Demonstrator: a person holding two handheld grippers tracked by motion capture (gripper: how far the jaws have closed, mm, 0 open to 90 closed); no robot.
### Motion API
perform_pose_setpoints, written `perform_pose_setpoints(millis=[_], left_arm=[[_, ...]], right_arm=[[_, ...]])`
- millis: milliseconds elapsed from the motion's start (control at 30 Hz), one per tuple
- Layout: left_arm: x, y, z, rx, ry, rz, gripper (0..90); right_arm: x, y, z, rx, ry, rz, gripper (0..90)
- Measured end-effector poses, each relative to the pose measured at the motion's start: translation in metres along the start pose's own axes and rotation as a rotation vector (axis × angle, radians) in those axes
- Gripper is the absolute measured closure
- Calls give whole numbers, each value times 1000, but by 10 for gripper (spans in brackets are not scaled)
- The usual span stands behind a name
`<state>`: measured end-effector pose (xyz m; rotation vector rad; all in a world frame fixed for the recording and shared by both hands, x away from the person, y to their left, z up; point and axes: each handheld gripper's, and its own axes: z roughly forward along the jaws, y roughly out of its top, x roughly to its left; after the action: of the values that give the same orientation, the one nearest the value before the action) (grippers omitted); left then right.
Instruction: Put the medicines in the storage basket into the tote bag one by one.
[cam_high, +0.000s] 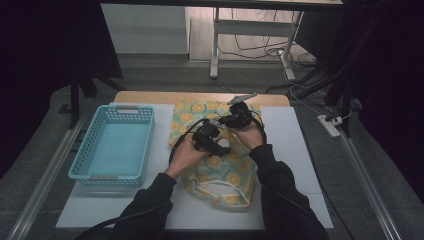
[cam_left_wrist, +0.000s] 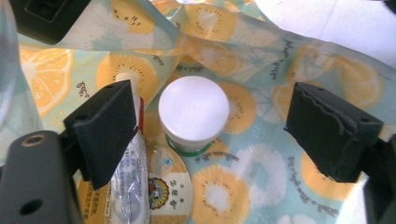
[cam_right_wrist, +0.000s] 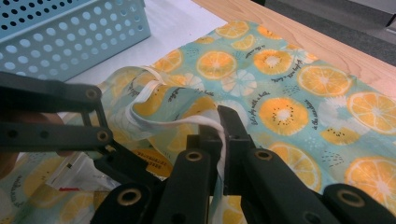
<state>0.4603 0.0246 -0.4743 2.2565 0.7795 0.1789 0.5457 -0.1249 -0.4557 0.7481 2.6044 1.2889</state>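
— Where were we? Our right claw pinched the fruit-print bag's white rim; our left claw gaped around the white-capped jar inside.

— Probably best we'd kept lifting that rim.

i see a soft matt cloth bag printed with orange slices, a smooth white plastic jar lid, a glossy clear plastic sachet, a perforated light-blue plastic basket, and the pale wooden table edge.
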Motion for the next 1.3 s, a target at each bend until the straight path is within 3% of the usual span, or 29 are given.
perform_pose_setpoints(millis=[133, 267, 400, 833, 967, 1300], left_arm=[[-1, -2, -8, -29, -38, -14, 95], [-1, -6, -16, -53, -56, -1, 40], [-2, -11, -24, -79, -93, -4, 19], [-11, -30, -50, -112, -153, 2, 10], [-16, -37, -56, -112, -136, 27, 4], [-22, -61, -61, -101, -128, 20, 0]], right_arm=[[1, 1, -2, -2, 2, -7, 900], [3, 1, -3, -5, 4, -10, 900], [5, 2, -6, -8, 8, -17, 900], [12, 5, -11, -20, 25, -27, 900], [15, 6, -12, -20, 32, -33, 900], [21, 5, -12, -10, 46, -46, 900]])
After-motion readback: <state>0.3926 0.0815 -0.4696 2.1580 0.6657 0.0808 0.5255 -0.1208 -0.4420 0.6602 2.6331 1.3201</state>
